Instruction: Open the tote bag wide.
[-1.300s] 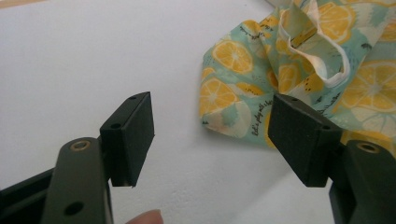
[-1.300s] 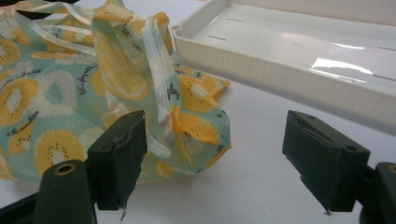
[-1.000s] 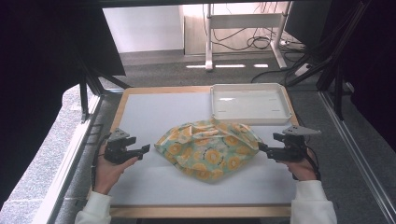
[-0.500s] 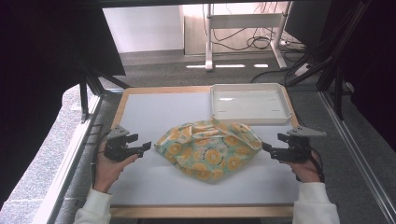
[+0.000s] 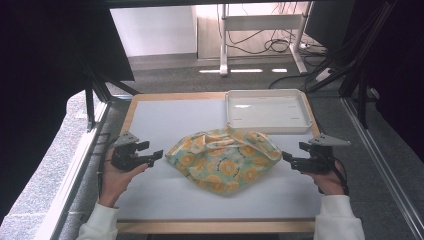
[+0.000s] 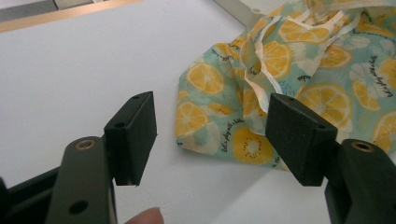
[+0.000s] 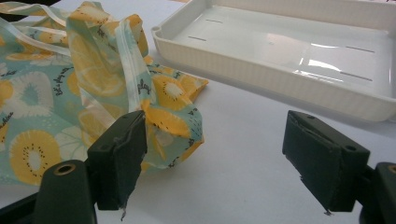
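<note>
A crumpled lemon-print cloth point(image 5: 223, 160) was noted mid-worktop point(image 5: 165, 190), just in front of the white tray point(image 5: 266, 111) at the far right corner. The left gripper point(image 5: 156, 154) and right gripper point(image 5: 286, 158) were held wide open, empty, flanking the cloth near its edges.

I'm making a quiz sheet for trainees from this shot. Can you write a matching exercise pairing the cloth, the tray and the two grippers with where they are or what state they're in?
Things:
1. lemon-print cloth
2. white tray
3. left gripper
4. right gripper

Descriptions:
A. empty, at the table's far right corner
B. crumpled at the table's middle
C. open, beside the cloth's left edge
D. open, at the cloth's right edge

Pairs: 1-B, 2-A, 3-C, 4-D
</note>
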A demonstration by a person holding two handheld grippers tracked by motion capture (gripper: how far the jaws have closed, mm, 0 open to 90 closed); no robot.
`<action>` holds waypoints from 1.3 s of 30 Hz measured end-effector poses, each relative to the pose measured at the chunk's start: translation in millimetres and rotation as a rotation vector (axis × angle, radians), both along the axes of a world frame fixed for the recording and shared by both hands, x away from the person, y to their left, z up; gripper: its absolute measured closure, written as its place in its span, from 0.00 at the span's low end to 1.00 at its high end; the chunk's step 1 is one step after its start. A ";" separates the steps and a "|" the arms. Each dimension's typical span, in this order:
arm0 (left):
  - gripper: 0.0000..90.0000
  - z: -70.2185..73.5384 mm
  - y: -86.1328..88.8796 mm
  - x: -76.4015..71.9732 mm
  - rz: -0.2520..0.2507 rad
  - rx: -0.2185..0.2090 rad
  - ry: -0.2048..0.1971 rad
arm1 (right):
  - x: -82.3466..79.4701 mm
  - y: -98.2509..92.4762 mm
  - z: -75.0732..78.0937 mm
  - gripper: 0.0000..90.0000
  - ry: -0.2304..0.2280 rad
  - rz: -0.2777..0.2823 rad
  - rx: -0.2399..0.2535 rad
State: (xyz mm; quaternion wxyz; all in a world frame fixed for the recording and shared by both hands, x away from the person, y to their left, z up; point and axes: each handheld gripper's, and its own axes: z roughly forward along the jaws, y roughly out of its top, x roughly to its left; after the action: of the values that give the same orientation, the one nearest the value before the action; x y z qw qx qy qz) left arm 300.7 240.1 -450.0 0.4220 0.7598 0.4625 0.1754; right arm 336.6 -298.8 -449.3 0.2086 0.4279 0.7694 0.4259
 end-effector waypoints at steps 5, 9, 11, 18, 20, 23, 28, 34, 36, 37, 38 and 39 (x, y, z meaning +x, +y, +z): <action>0.38 3.7 -5.4 2.6 -0.006 0.007 -0.008 | -0.1 1.4 -0.4 0.24 -0.004 0.004 0.000; 0.38 11.3 -11.9 5.2 -0.011 -0.003 -0.019 | -0.3 2.5 -0.1 0.24 -0.008 0.014 -0.002; 0.38 16.9 -18.3 6.0 -0.025 0.001 -0.026 | -1.2 2.0 1.4 0.24 -0.012 0.012 -0.001; 0.39 23.0 -26.7 11.0 -0.036 0.000 -0.031 | -3.0 0.8 4.2 0.24 -0.024 0.012 0.002; 0.40 24.7 -30.2 13.0 -0.040 -0.003 -0.034 | -3.1 1.2 4.5 0.24 -0.027 0.014 0.002; 0.40 27.1 -33.9 15.8 -0.045 -0.005 -0.039 | -3.4 0.8 4.7 0.24 -0.030 0.022 0.009; 0.41 30.2 -39.0 21.3 -0.058 -0.005 -0.036 | -4.2 -1.1 5.9 0.24 -0.036 0.026 0.023; 0.42 33.6 -45.9 25.3 -0.069 0.003 -0.032 | -4.6 0.5 5.5 0.24 -0.034 0.024 0.016; 0.42 34.4 -48.0 26.3 -0.069 0.004 -0.038 | -4.7 1.0 5.4 0.24 -0.033 0.023 0.014; 0.42 35.4 -48.4 27.5 -0.071 0.002 -0.044 | -4.9 1.0 5.8 0.24 -0.033 0.025 0.014; 0.42 35.4 -48.4 27.5 -0.071 0.002 -0.044 | -4.9 1.0 5.8 0.24 -0.033 0.025 0.014; 0.43 35.6 -48.5 28.1 -0.073 -0.004 -0.044 | -5.0 -0.1 6.2 0.24 -0.035 0.021 0.017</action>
State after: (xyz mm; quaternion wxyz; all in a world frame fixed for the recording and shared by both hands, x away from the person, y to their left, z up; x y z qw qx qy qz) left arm 328.7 191.5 -414.4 0.4397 0.7714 0.4254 0.1753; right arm 331.6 -298.9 -443.1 0.2136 0.4142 0.7664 0.4421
